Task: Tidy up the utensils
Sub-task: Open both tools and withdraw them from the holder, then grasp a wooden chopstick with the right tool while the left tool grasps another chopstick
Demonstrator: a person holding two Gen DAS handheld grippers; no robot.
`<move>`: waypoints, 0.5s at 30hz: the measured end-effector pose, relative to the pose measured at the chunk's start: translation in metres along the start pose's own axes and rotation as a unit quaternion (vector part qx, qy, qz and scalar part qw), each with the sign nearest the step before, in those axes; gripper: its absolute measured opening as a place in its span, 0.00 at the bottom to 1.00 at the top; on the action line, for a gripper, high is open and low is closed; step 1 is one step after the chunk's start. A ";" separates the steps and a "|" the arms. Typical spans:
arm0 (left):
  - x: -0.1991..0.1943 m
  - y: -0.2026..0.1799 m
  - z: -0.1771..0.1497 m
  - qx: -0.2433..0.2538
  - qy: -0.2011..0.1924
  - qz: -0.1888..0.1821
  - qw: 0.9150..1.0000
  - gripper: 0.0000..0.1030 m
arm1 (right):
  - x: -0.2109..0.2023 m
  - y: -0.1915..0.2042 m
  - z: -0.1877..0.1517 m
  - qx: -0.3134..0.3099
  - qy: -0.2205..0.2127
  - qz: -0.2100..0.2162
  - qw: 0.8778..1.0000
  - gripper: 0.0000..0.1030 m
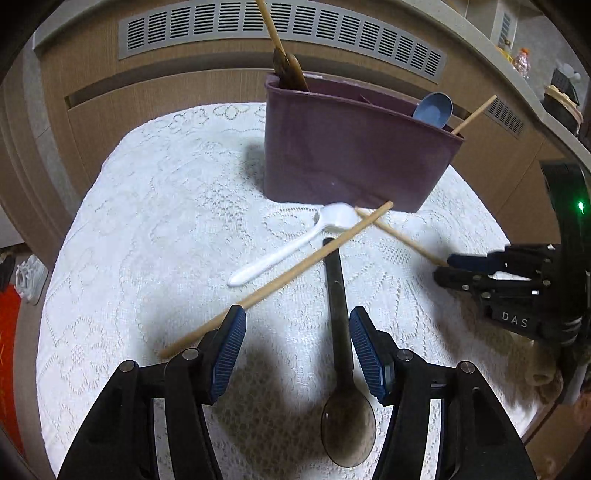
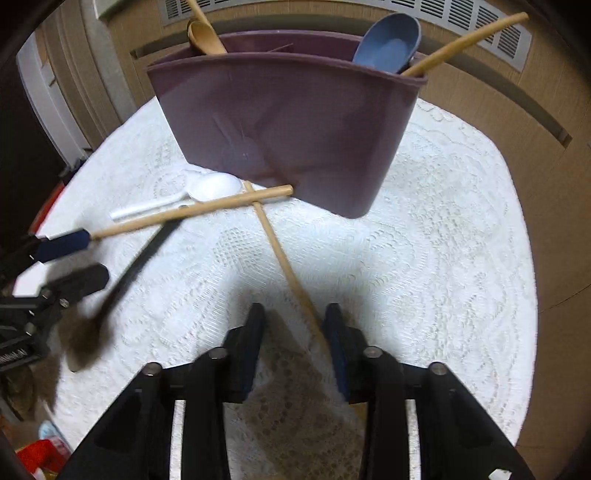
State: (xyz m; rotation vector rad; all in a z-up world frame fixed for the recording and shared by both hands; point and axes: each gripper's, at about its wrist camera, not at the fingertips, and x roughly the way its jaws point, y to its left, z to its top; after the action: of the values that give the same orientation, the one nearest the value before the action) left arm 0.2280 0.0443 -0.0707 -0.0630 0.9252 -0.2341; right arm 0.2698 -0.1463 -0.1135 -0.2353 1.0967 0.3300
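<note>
While both grippers stand unclenched, the left gripper straddles the dark spoon and the right gripper straddles a chopstick mid-table; crossed sticks could drag the white spoon near the purple holder.

A white lace cloth covers the round table. Behind the table stands a wood-grain panel carrying a grey vent grille. At the left edge, a red item lies beside a white one.
</note>
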 end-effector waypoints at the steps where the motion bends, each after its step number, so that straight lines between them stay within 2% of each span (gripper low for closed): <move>1: 0.001 0.001 0.003 0.000 -0.001 -0.001 1.000 0.57 | 0.000 0.000 -0.002 0.006 0.005 0.008 1.000 0.11; 4: 0.003 0.002 0.010 0.002 0.002 -0.002 1.000 0.57 | -0.008 -0.002 -0.008 0.022 0.009 0.024 0.999 0.10; 6: 0.007 0.001 0.013 0.008 0.006 -0.001 1.000 0.57 | -0.017 -0.008 -0.018 0.036 0.011 0.047 0.998 0.05; 11: 0.022 -0.003 0.021 0.039 0.020 0.004 0.999 0.58 | -0.039 -0.015 -0.048 0.065 0.002 0.078 0.995 0.05; 15: 0.035 -0.013 0.034 0.069 0.037 -0.020 0.997 0.58 | -0.059 -0.022 -0.066 0.078 -0.004 0.083 0.994 0.05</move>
State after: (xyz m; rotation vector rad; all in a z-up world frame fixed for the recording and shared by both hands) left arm 0.2726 0.0226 -0.0756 0.0540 0.9796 -0.3393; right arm 0.1988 -0.1978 -0.0891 -0.0049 1.1316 0.3903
